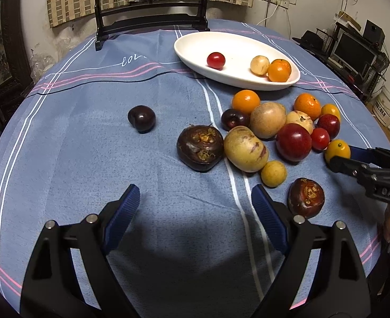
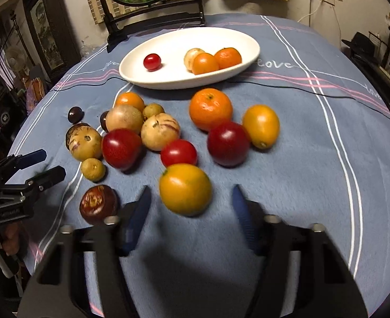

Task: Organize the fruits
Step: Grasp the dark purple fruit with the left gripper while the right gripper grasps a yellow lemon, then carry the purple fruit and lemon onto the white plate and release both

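resting between the right tool's (image 2: 191, 204) parted, untouching pads is a yellow-orange fruit (image 2: 185, 189).

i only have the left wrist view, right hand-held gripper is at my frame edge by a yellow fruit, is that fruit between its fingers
Observer: Yes. In the right wrist view the yellow fruit sits on the cloth between the fingers of the right hand-held gripper.
Operator: is it gripped
Observer: No. A strip of cloth shows between the fruit and each blue pad, so neither pad presses on it.
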Tool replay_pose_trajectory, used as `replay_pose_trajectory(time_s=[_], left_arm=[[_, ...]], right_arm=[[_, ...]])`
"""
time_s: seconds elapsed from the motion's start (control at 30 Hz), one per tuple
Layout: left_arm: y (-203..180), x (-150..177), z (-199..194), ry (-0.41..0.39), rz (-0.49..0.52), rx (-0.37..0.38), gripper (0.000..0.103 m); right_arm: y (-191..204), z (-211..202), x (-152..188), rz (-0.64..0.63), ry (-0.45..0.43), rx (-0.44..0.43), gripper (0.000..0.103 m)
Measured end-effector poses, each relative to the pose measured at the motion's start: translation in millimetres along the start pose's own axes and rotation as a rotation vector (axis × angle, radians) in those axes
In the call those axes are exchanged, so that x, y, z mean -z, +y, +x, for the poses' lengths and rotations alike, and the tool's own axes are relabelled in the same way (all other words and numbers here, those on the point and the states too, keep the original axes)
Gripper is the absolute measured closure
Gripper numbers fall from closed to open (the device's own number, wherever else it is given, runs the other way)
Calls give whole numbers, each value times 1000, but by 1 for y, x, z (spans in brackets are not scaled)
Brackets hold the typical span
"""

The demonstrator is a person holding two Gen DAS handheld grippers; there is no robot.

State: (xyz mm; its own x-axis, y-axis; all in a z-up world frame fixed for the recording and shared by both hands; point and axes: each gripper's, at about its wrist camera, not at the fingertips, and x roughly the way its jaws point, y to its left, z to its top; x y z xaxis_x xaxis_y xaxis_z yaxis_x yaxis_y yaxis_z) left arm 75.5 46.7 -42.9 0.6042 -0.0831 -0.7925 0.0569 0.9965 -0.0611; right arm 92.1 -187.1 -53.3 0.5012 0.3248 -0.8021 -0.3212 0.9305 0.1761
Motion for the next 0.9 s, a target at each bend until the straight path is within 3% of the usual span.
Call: replay_pose_trajectory(time_s=[0.03,0.3,0.4,0.53,0.7,0.77,0.9], left_arm=[[0,0,1,2,0,0,15],[3,-6,13,14,24,-11,15],[1,-12,24,44,82,-61,16],[4,-22,31,50,89,-47,19],[-3,-31,40,60,122,-38,31],[-6,-32,41,61,126,-12,47],[-10,-34,43,65,126,2,57]], right_arm=[[-1,0,0,7,-4,-10,62],[-11,-9,9,42,-5,-80,63],[-12,-13,13,43,-7,-92,63],[-11,-15,15,39,-5,-104,63],[-10,-16,16,35,4,-110,63],[-9,-16,16,33,7,-113,63],[-9,-17,17,31,8,-119,63]])
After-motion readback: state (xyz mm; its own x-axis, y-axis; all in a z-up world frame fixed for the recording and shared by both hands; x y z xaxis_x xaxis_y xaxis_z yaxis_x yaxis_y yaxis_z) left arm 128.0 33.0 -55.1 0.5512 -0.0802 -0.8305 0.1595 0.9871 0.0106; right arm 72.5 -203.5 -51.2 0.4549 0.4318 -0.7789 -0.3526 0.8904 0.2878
